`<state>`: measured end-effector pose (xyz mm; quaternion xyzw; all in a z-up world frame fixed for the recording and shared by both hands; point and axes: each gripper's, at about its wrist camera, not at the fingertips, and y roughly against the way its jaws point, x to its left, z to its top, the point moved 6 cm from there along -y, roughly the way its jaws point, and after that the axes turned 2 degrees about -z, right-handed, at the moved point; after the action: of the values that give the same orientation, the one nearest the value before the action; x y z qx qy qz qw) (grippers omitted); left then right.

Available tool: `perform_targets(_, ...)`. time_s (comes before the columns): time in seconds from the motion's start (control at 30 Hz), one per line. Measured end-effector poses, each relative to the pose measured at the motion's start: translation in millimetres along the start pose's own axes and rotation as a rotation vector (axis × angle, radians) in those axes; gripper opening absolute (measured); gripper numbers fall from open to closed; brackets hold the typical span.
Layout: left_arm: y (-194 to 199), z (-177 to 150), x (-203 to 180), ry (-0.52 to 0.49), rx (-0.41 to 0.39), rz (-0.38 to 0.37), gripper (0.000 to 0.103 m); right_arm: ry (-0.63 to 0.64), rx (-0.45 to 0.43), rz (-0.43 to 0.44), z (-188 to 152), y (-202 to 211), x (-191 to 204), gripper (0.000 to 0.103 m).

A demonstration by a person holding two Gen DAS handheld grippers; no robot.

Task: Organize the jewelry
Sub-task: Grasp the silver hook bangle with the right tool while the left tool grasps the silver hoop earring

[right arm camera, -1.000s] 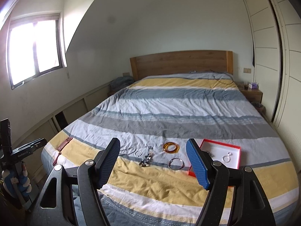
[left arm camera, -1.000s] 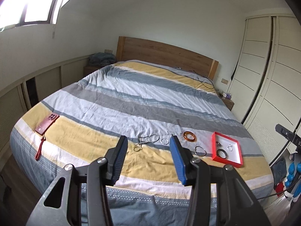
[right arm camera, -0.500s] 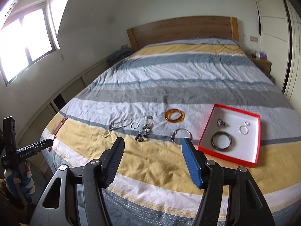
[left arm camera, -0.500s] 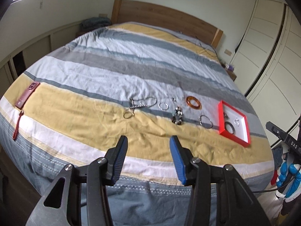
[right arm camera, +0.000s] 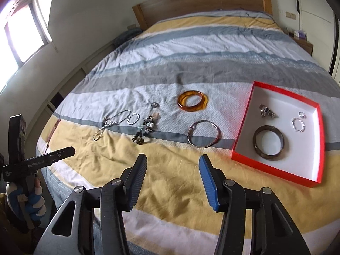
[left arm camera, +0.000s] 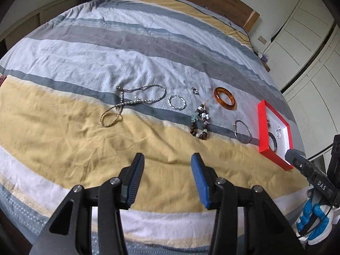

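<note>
Left wrist view: the loose jewelry lies in a row across the bed (left arm camera: 63, 140) near its foot edge, probably laid out so each piece can be taken singly. From the left come a necklace (left arm camera: 131, 103), a hoop (left arm camera: 176, 102), a small ring (left arm camera: 194, 90), a beaded bracelet (left arm camera: 200, 121), an amber bangle (left arm camera: 224, 98) and a silver bangle (left arm camera: 242, 131). The red tray (left arm camera: 274, 153) sits at the row's right end, by the bed's right edge, a few pieces already in it. The left gripper (left arm camera: 167, 165) hangs above the yellow stripe, jaws moderately apart, empty, touching nothing.

Right wrist view: the tray (right arm camera: 272, 167) holds a dark bangle (right arm camera: 268, 142), a hoop, a small ring and a clasp-like piece. The right gripper (right arm camera: 173, 170), whose jaws have just been closing, stands part open and empty short of the silver bangle (right arm camera: 203, 133).
</note>
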<state>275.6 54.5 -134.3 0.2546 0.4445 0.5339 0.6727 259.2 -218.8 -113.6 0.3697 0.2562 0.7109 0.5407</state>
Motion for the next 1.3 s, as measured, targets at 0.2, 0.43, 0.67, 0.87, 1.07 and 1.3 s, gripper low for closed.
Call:
perform_targets(0.2,-55,29,-6,0.038,0.032,-0.029,0.043,0.017,0.057,-0.003,14,-55,-2,0.048)
perform_targets(0.43,-109,54,-1,0.133,0.052,-0.047,0.04,0.028,0.116,-0.016,29,-113,-10,0.042)
perform_targets(0.67,-151,71,7,0.215,0.083,-0.039,0.034,0.01,0.181,-0.038,29,-152,-22,0.037)
perform_targets(0.87,-170,73,11,0.255,0.105,-0.064,0.033,0.026,0.223,-0.053,24,-177,-24,0.035)
perform_targets(1.07,-171,71,12,0.223,0.077,-0.014,0.017,0.047,0.236,-0.053,22,-193,-22,0.035)
perform_targets(1.3,-161,66,9,0.23,0.06,-0.028,0.004,0.037,0.214,-0.032,20,-189,-19,0.007)
